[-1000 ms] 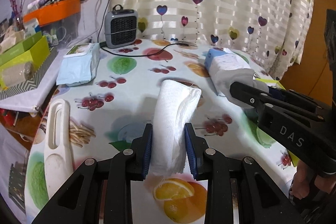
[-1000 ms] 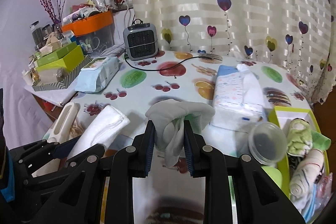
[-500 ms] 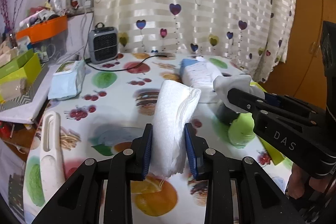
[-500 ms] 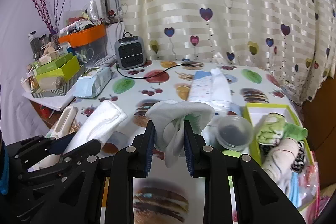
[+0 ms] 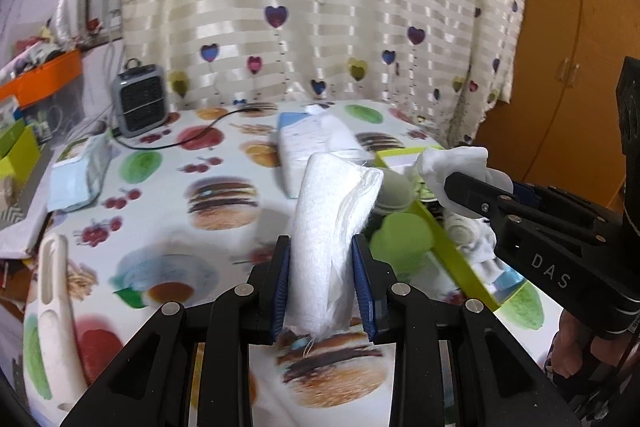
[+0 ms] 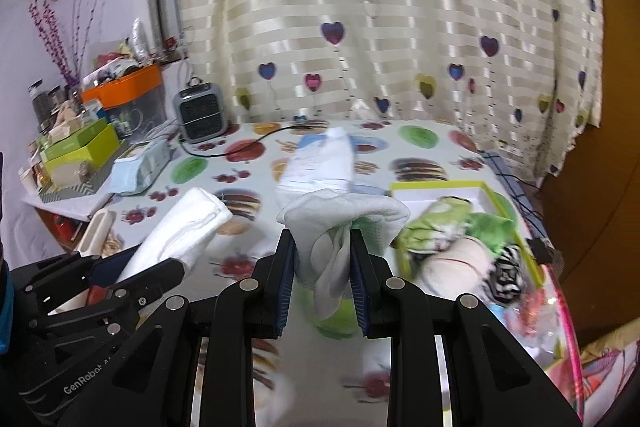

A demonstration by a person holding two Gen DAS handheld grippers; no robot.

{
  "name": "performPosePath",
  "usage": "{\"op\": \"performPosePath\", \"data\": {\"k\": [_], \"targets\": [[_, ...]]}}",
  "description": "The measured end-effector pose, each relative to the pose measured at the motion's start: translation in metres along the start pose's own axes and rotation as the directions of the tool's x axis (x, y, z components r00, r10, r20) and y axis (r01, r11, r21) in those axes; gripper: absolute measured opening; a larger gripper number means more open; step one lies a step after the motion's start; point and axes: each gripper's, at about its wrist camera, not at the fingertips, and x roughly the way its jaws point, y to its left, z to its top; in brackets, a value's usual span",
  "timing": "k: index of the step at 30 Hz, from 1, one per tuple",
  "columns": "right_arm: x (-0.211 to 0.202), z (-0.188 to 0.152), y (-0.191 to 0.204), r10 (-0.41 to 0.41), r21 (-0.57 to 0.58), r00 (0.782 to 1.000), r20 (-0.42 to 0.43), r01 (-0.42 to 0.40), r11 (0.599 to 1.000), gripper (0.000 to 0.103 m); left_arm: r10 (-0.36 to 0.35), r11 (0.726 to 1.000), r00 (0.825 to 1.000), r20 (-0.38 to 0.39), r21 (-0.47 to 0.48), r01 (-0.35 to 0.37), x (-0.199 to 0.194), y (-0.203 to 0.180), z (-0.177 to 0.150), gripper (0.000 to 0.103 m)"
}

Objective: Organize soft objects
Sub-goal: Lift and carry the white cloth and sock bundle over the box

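My left gripper (image 5: pixel 322 283) is shut on a rolled white towel (image 5: pixel 332 227) and holds it upright above the table; the towel also shows in the right wrist view (image 6: pixel 180 235). My right gripper (image 6: pixel 322 285) is shut on a crumpled white cloth (image 6: pixel 340 223), which also shows in the left wrist view (image 5: pixel 452 163). A yellow-green box (image 6: pixel 484 191) at the right holds several rolled cloths (image 6: pixel 452 227); it also shows in the left wrist view (image 5: pixel 448 247). The right gripper is just left of the box.
A fruit-print tablecloth (image 5: pixel 168 195) covers the table. On it are a tissue pack (image 5: pixel 316 143), a wipes pack (image 5: pixel 80 175), a grey heater (image 5: pixel 140 99) with a cord, a white handled tool (image 5: pixel 52 291) and a green lid (image 5: pixel 400 239). Cluttered boxes (image 6: pixel 76 155) stand at the left.
Both grippers have moved right across the table with their cloths still held. The yellow-green box has come nearer in both views.
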Motion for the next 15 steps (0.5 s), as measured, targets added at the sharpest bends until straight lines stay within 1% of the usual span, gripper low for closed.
{"op": "performPosePath", "data": {"k": [8,10,13,15], "targets": [[-0.009,-0.006,-0.043,-0.069,0.037,0.998,-0.011,0.069,0.997,0.027,-0.054,0.998,0.998,-0.015,0.036,0.055,0.014,-0.035,0.009,0.028],[-0.010,-0.007,-0.054,-0.085,0.048,0.996,-0.016,0.086,0.995,0.027,-0.080,0.996,0.996,-0.027,0.037,0.081,0.020,-0.043,0.012,0.028],[-0.012,-0.010,-0.068,-0.107,0.061,0.994,-0.023,0.108,0.992,0.027,-0.088,0.994,0.996,-0.036,0.057,0.090,0.027,-0.057,0.015,0.028],[-0.012,-0.013,-0.079,-0.118,0.073,0.993,-0.028,0.120,0.990,0.027,-0.106,0.992,0.993,-0.047,0.060,0.109,0.033,-0.064,0.017,0.028]]}}
